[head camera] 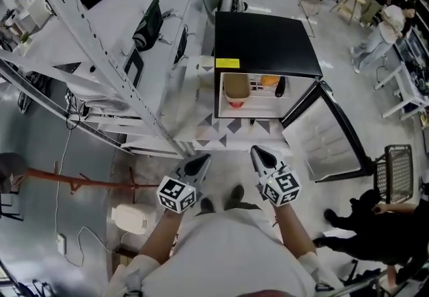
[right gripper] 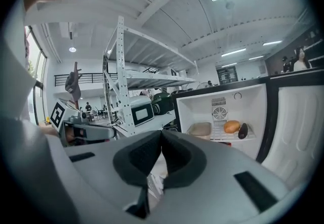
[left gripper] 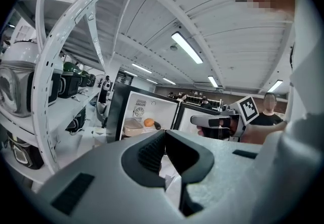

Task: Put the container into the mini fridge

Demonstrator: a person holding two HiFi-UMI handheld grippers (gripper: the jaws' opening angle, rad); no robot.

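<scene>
Placement judged complete: tan shallow plastic container sits on the wire shelf of the black box-shaped mini fridge.
The container lies straight ahead, well apart from both tips. Left gripper and right gripper have jaws pressed together on nothing. The open white-lined fridge door stands on the right gripper's side.

Dark shelf item (possibly an eggplant) is too small to tell.

No legible writing in any view.
The yellow sticker on the mini fridge is too small to read; the marker cubes show only black-and-white square patterns.
</scene>
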